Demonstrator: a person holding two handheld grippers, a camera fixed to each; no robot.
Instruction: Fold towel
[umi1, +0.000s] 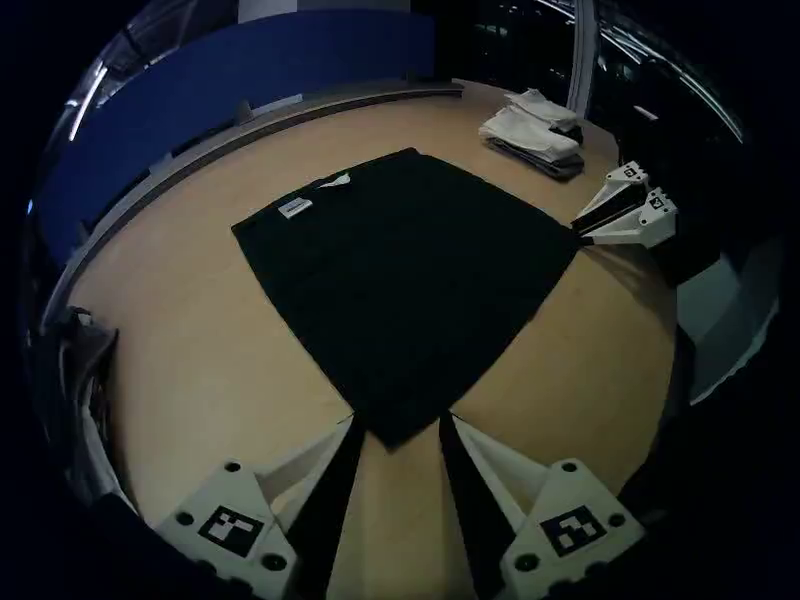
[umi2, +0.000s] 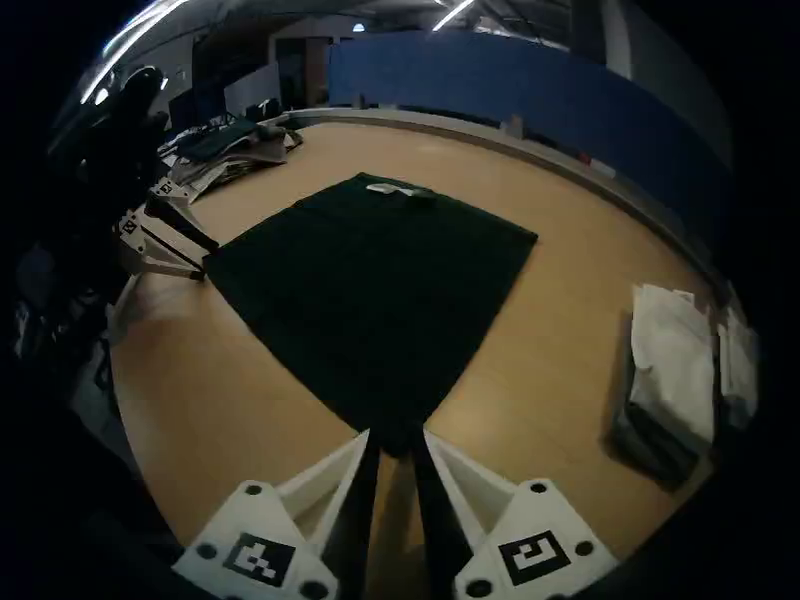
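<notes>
A dark towel (umi1: 400, 280) lies flat on the wooden table (umi1: 180, 330), with a white label (umi1: 296, 207) at its far edge. In the left gripper view, my left gripper (umi1: 398, 420) is open, and the towel's near corner lies between its spread fingers. The right gripper (umi1: 578, 229) is pinched on the towel's right corner. In the right gripper view, my right gripper (umi2: 396, 435) is shut on a corner of the towel (umi2: 370, 280). The left gripper (umi2: 208, 262) stands open at the towel's left corner.
A stack of folded white towels (umi1: 535, 135) (umi2: 675, 380) sits on the table beyond the dark towel. A blue partition (umi1: 250, 70) (umi2: 520, 80) runs along the table's far edge. Loose cloths and clutter (umi2: 225, 145) lie at one end.
</notes>
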